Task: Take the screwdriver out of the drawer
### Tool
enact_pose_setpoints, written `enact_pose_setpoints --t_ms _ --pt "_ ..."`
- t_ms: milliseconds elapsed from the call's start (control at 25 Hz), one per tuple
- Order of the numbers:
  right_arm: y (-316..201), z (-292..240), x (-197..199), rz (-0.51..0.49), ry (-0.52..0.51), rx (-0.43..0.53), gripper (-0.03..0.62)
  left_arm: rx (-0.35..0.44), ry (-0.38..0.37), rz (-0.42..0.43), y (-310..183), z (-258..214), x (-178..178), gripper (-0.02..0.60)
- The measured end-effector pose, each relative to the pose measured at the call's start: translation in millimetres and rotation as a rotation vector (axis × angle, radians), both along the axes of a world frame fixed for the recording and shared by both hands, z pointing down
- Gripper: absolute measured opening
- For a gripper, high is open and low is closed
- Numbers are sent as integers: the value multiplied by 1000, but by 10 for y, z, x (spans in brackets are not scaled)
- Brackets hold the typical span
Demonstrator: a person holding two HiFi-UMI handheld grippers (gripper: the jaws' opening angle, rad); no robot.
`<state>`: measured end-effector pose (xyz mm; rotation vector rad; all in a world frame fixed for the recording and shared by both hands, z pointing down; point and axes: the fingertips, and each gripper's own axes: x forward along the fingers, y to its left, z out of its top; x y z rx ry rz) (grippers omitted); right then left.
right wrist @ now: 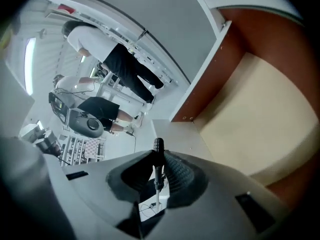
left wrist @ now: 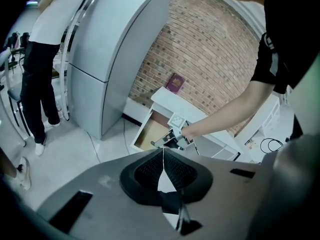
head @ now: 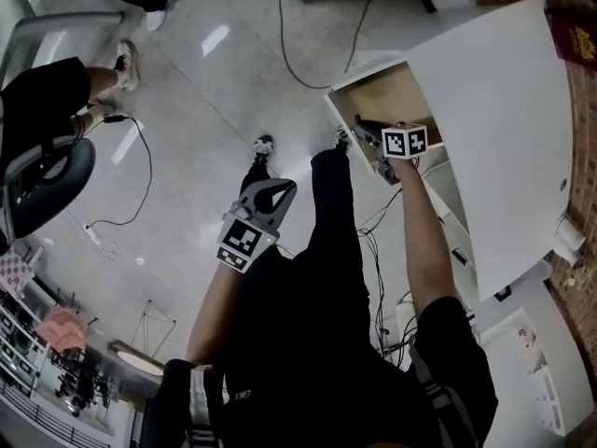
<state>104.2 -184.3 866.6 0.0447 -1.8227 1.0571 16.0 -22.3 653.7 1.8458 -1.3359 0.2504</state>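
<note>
Your right gripper (right wrist: 158, 157) is clamped on the screwdriver (right wrist: 158, 173): in the right gripper view the black ribbed handle stands up between the two dark pads and pokes out past their tips, while the thin metal shaft runs back toward the camera. Beyond the tips lies the open drawer (right wrist: 260, 119), with its pale beige bottom and brown inner walls, and its white front edge sits just past the screwdriver's handle. In the head view your right arm reaches out to that drawer at the corner of the white cabinet (head: 508, 110), and the marker cube (head: 405, 142) on the gripper sits over the drawer's near side; from there you cannot make out whether the screwdriver touches the drawer bottom. A dark red booklet (head: 573, 30) lies on the cabinet top, close to the brick wall (left wrist: 210, 44). Your left gripper (left wrist: 163, 151) is closed with nothing in it: the left gripper view shows the two pads pressed together along a thin seam. It hangs low beside your left leg, well apart from the drawer, and points across the room toward the cabinet, so your right hand and the drawer show just above its tips. A black cable (head: 303, 49) trails over the glossy pale floor (head: 205, 91). A person in a white top (left wrist: 45, 14) stands by a tall grey cabinet (left wrist: 117, 54) to the left.
</note>
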Motion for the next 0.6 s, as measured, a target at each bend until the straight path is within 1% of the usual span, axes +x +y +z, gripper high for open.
enact_pose_setpoints --t_ms 160,320,480,600 --pt "175 -351 49 -10 -13 24 120 -13 -42 51 148 -95 -222 17" --pt "228 -689 111 -5 -43 68 120 32 -72 90 24 -273 -360 17" --pt "341 -1113 262 32 -82 106 120 95 -65 152 -88 -576 -220 17" --pt "453 -1540 266 54 -159 143 120 146 -43 194 -113 -846 -107 17"
